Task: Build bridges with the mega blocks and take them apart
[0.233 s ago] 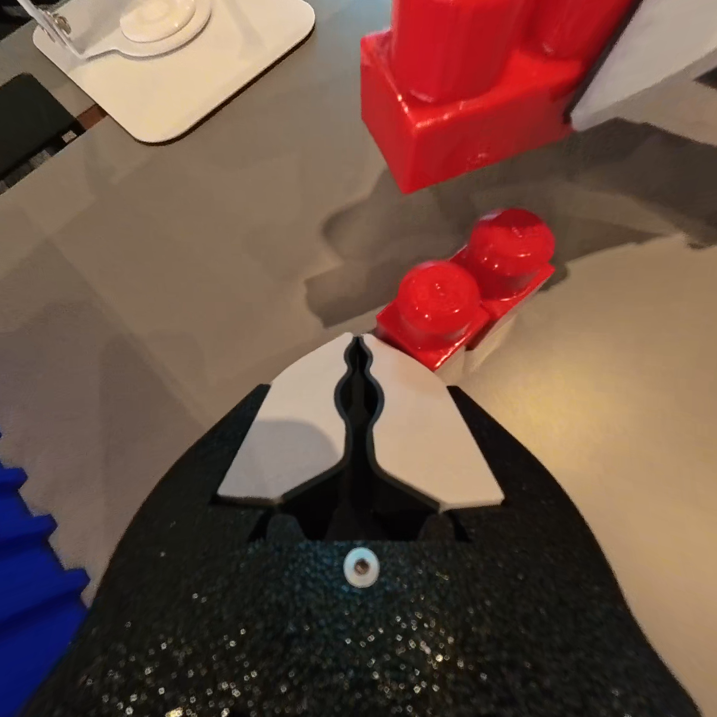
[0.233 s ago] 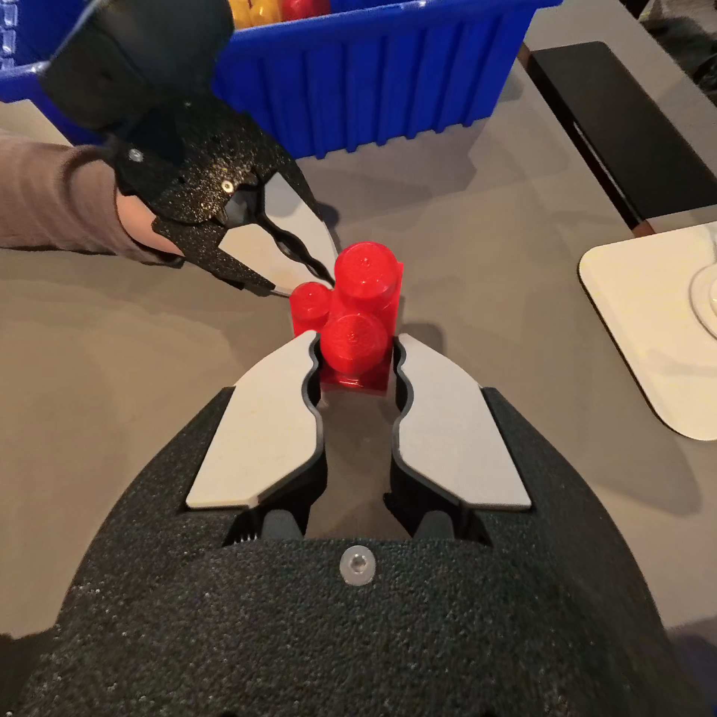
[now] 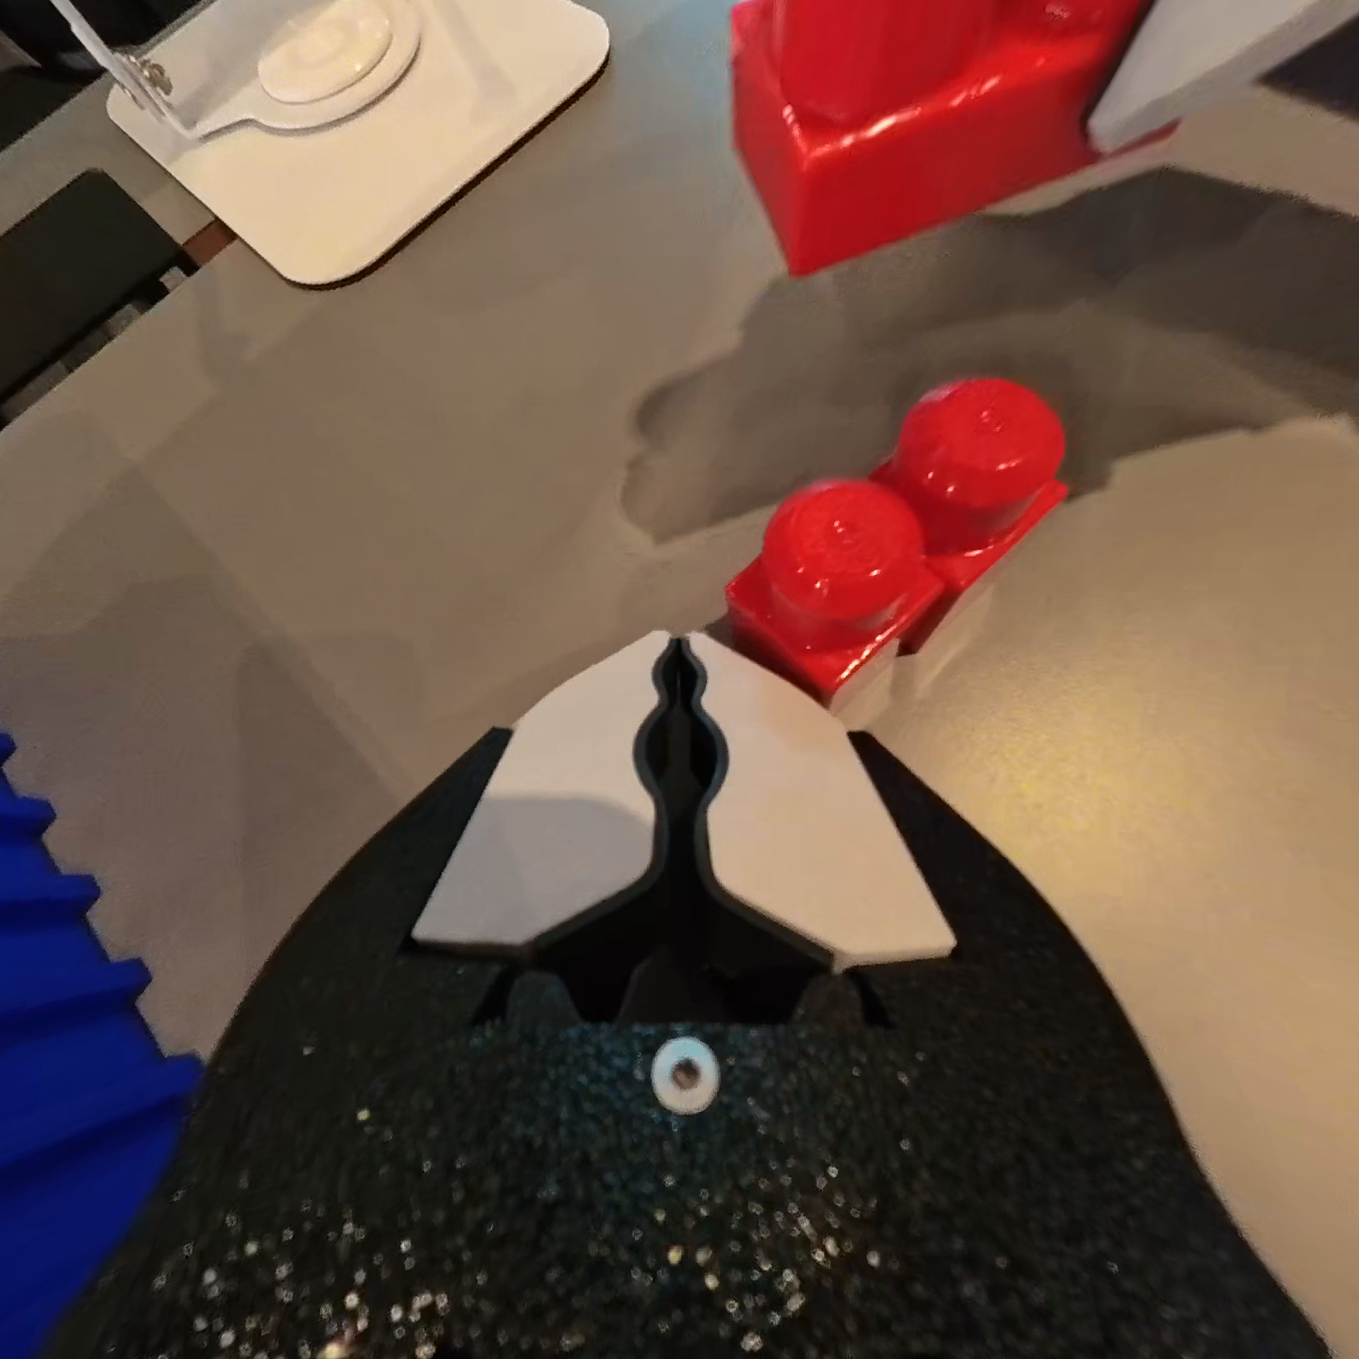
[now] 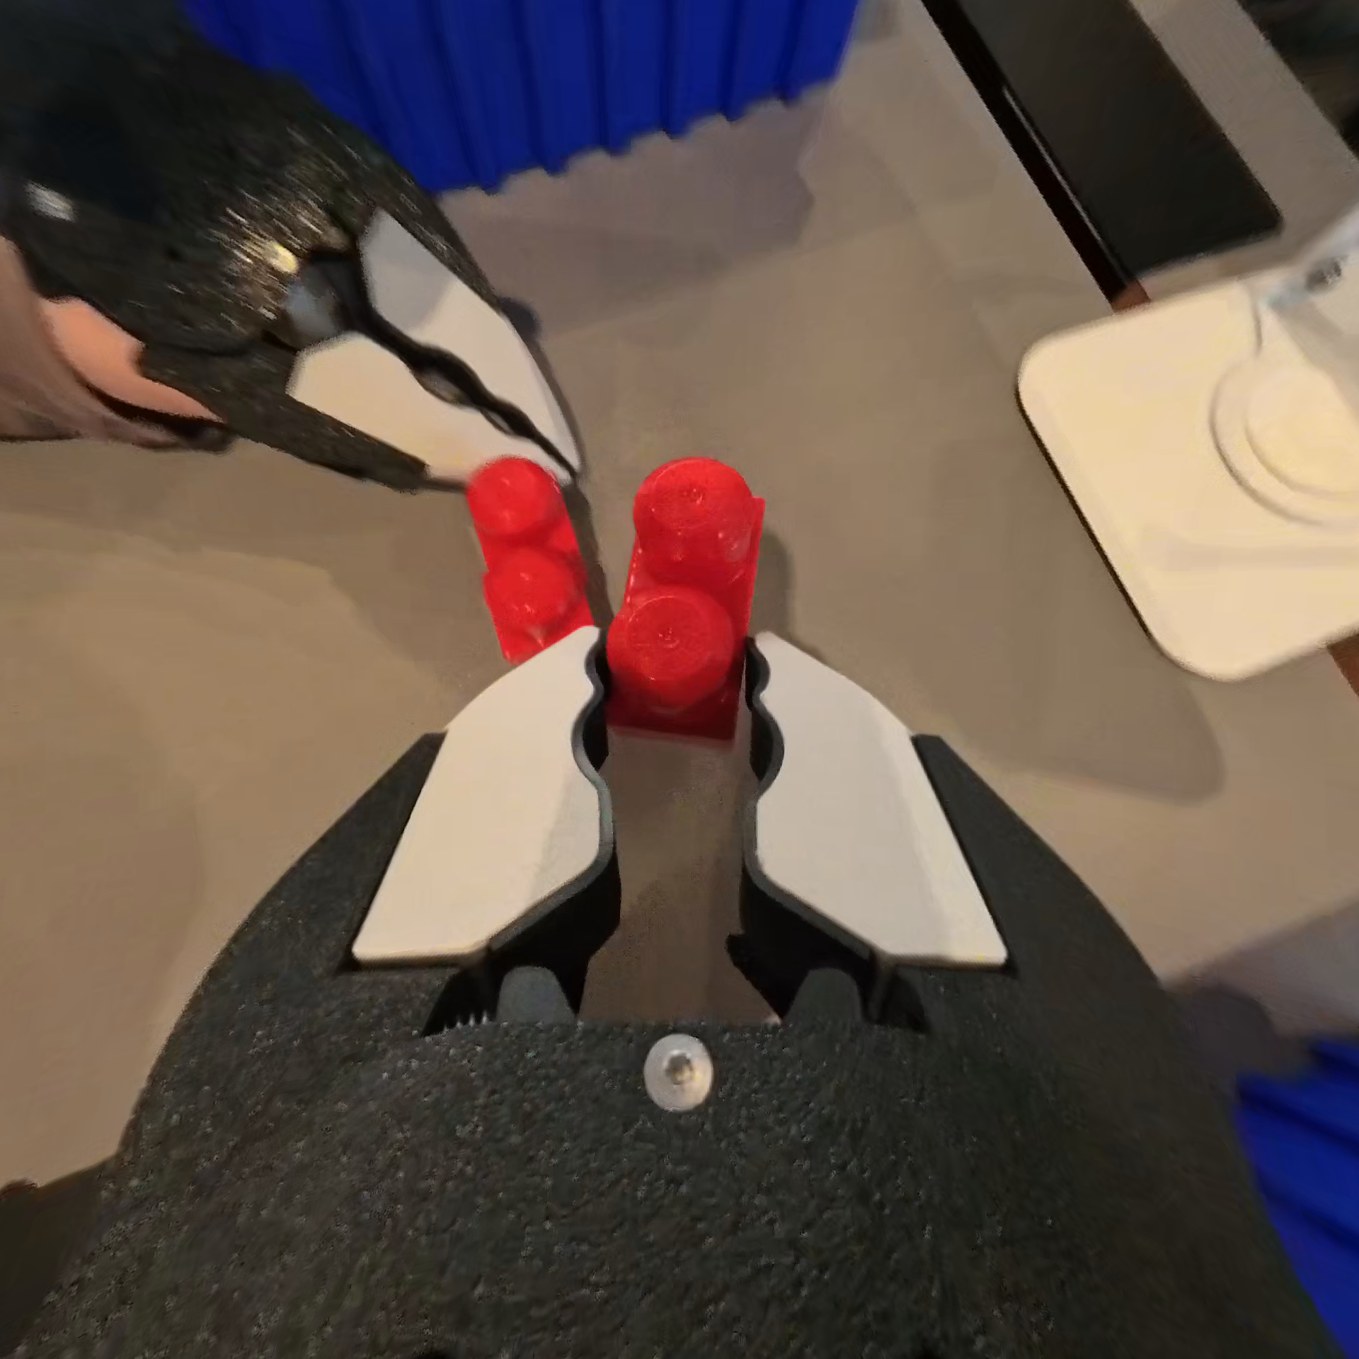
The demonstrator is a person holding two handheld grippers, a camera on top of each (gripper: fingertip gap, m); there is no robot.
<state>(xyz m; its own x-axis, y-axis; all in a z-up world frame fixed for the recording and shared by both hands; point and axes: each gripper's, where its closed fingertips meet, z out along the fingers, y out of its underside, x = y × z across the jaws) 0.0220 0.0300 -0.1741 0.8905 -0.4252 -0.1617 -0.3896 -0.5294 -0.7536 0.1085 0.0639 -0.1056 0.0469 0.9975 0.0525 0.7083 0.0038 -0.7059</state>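
The left gripper [image 3: 680, 647] is hovering with its jaws pressed together and empty, tips just beside a red two-stud block [image 3: 890, 566] that is sitting on the grey surface [image 3: 368, 515]. Further right, the right gripper [image 4: 675, 651] is pinching a second red block [image 4: 680, 603] in its jaws, carrying it above the surface beside the first.

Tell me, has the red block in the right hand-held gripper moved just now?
Yes. The held red block has pulled rightward, away from the other red block on the table; a gap now separates them.
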